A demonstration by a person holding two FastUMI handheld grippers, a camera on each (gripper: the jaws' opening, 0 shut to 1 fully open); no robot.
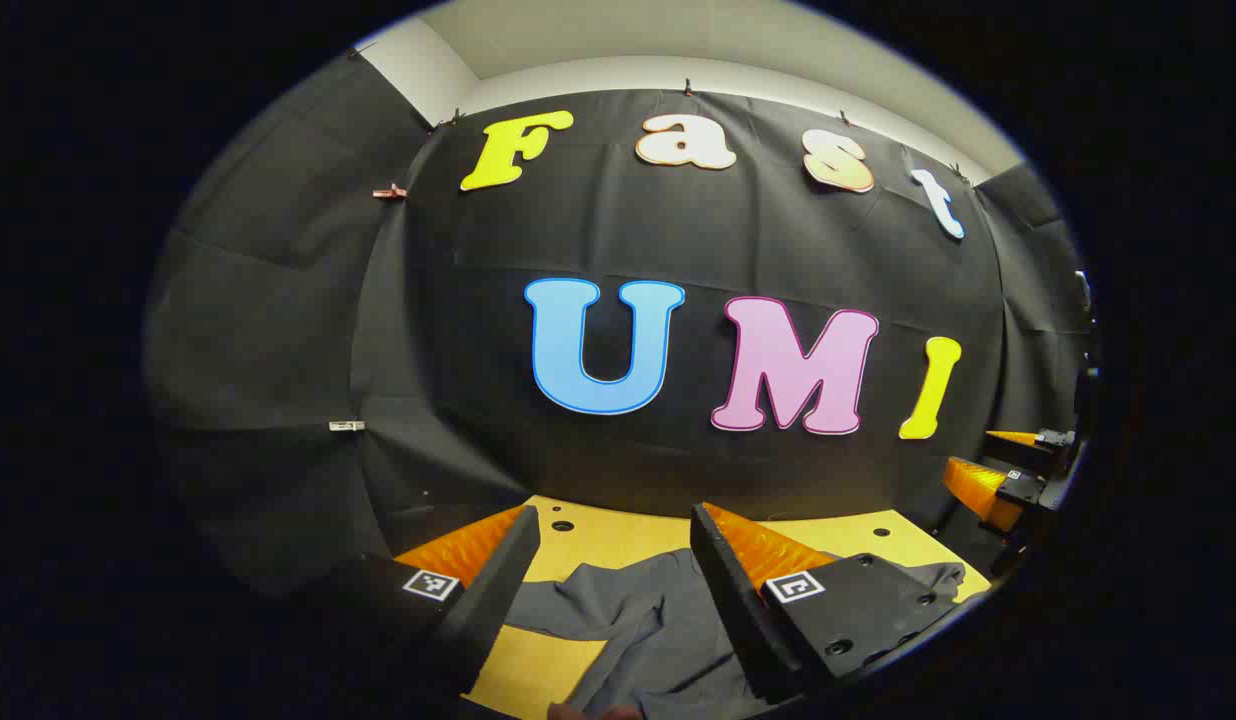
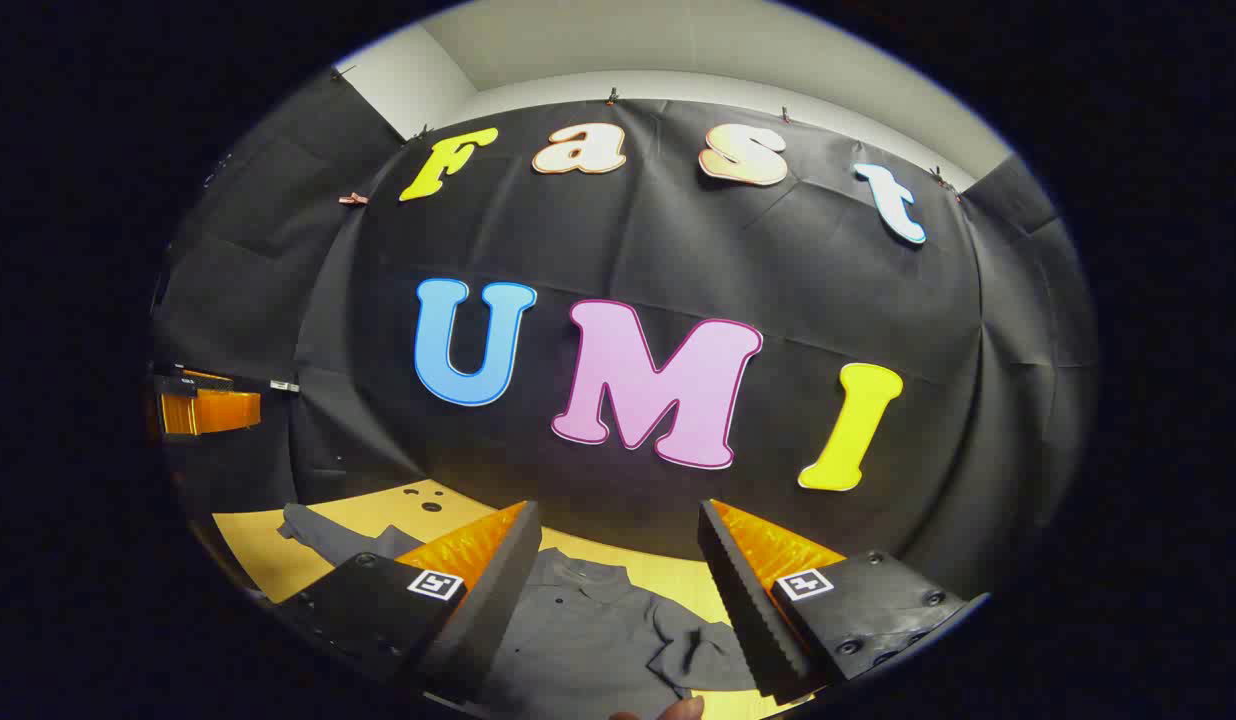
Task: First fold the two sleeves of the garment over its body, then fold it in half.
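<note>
A dark grey collared shirt lies on the yellow table, collar toward the booth wall. In the right gripper view one sleeve stretches out to the left and the other sleeve lies bunched at the right. In the left gripper view the shirt spreads below, a sleeve reaching left. My left gripper hangs open above the cloth, holding nothing. My right gripper is open too, above the shirt's collar. The right gripper also appears at the far right of the left gripper view.
The table has several small dark holes near its far edge, and the black booth wall rises right behind it. A fingertip shows at the bottom edge of the right gripper view.
</note>
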